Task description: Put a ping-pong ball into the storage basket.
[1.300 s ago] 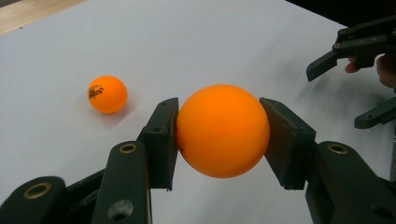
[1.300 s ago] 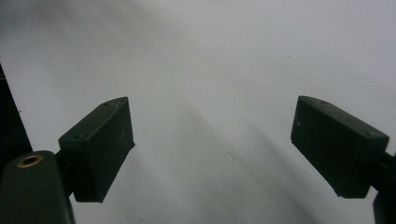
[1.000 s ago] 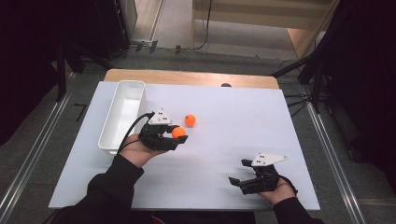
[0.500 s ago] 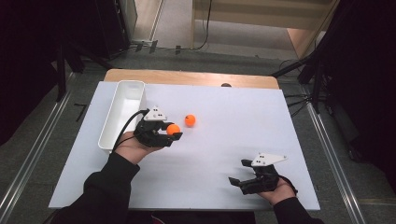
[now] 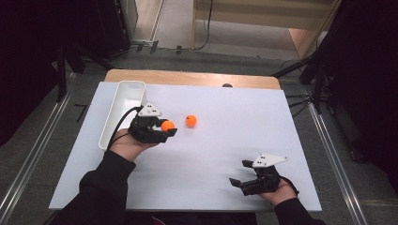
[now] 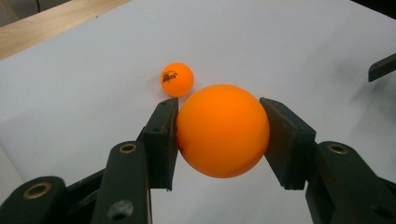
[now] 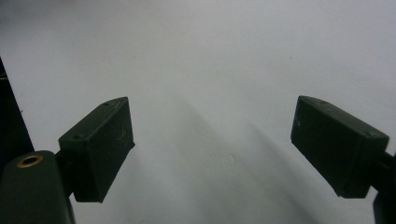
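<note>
My left gripper (image 5: 166, 130) is shut on an orange ball (image 5: 167, 125), held just above the white table. In the left gripper view the held ball (image 6: 223, 130) sits squeezed between both black pads (image 6: 161, 140). A second orange ball (image 5: 190, 121) lies on the table a short way to the right of the held one; this loose ball (image 6: 177, 79) has black print on it. My right gripper (image 5: 238, 182) rests near the table's front right, jaws wide apart with nothing between the pads (image 7: 100, 142).
A long white tray (image 5: 123, 110) stands along the table's left side, just left of my left gripper. The white table top (image 5: 244, 126) has a wooden strip (image 5: 187, 77) at its far edge. Dark stands flank the table.
My left gripper has carried the held ball slightly left and toward the far side, closer to the tray. The loose ball and my right gripper stayed put.
</note>
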The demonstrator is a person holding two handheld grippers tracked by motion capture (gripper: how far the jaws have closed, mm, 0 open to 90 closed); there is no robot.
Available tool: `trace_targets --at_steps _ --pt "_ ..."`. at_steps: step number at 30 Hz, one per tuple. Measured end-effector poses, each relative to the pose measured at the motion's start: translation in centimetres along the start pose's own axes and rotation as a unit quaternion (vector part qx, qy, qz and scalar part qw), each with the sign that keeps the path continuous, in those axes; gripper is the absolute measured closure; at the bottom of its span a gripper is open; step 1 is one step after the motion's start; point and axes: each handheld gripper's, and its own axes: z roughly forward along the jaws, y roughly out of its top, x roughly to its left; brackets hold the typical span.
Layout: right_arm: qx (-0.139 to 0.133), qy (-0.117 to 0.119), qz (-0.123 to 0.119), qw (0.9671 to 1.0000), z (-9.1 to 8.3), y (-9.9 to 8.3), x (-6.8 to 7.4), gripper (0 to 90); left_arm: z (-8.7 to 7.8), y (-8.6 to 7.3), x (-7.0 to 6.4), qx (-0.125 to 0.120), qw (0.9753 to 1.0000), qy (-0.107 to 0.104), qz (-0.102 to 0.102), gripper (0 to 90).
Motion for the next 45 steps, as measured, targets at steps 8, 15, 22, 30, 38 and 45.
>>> trace_targets --at_steps 8,15,22,30,38,45 --pt "-0.001 0.001 -0.001 1.0 0.0 0.0 0.0 11.7 -0.2 0.0 0.6 0.002 1.0 0.005 -0.006 50.3" --pt "-0.001 0.001 0.0 1.0 0.0 0.0 0.0 11.7 -0.4 -0.1 1.1 0.002 0.9999 0.009 -0.012 50.3" --pt "-0.001 0.0 0.001 1.0 0.0 0.0 0.0 11.6 -0.8 -0.1 1.7 -0.003 0.9996 0.015 -0.022 50.3" --pt "0.0 0.001 0.0 1.0 0.0 0.0 0.0 11.7 -1.2 -0.2 2.4 -0.004 0.9993 0.025 -0.029 50.3" --pt "-0.001 0.0 0.001 1.0 0.0 0.0 0.0 11.7 -1.6 -0.3 3.4 -0.006 0.9983 0.042 -0.039 50.2" --pt "0.0 0.0 0.001 1.0 0.0 0.0 0.0 11.7 -2.0 -0.4 4.2 -0.011 0.9962 0.068 -0.053 50.4"
